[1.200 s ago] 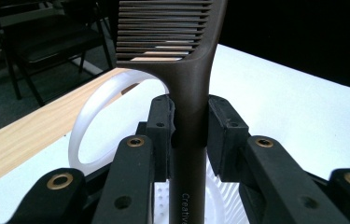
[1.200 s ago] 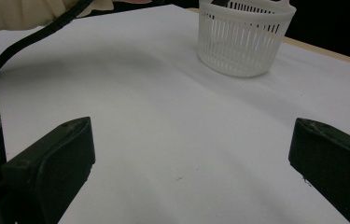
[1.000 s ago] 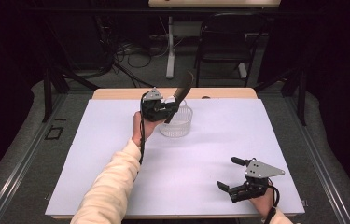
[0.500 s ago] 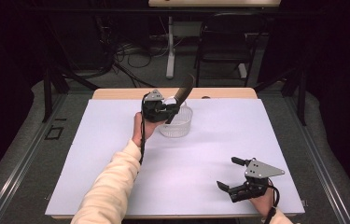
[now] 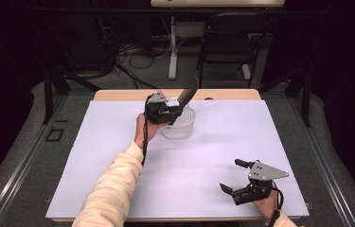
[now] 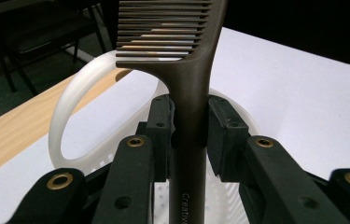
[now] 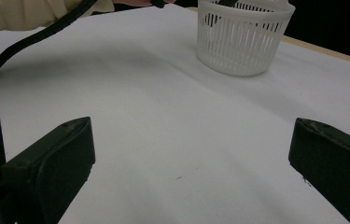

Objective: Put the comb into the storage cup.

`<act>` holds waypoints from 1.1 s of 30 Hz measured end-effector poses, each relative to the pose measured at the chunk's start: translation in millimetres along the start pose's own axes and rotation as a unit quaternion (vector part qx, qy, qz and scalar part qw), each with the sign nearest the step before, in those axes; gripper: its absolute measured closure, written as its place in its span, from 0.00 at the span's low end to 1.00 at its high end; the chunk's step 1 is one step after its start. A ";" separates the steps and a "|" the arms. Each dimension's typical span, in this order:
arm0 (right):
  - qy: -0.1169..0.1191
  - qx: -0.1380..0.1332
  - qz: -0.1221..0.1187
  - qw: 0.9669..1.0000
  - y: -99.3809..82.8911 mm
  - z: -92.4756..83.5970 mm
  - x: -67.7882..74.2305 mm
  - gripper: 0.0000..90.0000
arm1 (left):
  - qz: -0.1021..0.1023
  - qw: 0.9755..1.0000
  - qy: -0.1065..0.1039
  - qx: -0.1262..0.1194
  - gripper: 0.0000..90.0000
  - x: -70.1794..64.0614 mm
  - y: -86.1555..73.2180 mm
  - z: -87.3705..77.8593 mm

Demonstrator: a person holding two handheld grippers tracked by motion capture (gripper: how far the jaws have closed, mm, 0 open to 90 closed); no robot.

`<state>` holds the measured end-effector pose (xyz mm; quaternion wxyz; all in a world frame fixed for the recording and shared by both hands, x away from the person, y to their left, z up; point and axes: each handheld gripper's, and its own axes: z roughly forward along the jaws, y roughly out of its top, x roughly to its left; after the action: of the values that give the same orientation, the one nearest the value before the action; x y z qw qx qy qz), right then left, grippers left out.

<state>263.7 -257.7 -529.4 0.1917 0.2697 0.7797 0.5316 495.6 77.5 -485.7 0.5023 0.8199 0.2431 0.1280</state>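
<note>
- High view: the left tool [image 5: 169, 112] is squeezing the handle of a brown comb [image 5: 187, 95], holding it just above the white basket [image 5: 179, 127].
- Comb teeth are sticking up past the tool's tips.
- Far off, the right tool [image 5: 235, 177] is sitting wide open, holding nothing, over the bench [image 5: 203, 161].

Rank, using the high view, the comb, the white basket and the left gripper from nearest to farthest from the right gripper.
From the right gripper, at the near right:
1. White basket, far centre of the table.
2. Left gripper, over the basket's left rim.
3. Comb, rising from the left gripper, toothed end farthest away.
</note>
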 end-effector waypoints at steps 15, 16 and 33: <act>-0.001 0.000 0.001 1.000 -0.1 0.0 -0.2 0.00 | 0.029 0.999 -0.004 0.016 0.81 -1.0 1.0 4.9; -0.001 0.000 0.001 1.000 -0.1 0.0 -0.2 0.00 | 0.031 0.999 -0.006 0.017 0.81 -1.1 1.0 5.3; 0.000 0.000 0.000 1.000 -0.1 -0.3 -0.3 0.00 | 0.044 0.998 -0.019 0.038 0.80 -3.7 0.6 11.0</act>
<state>263.7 -258.2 -529.5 0.1919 0.2700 0.7796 0.5314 497.6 67.0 -490.1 0.4696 0.8504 0.2016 0.1250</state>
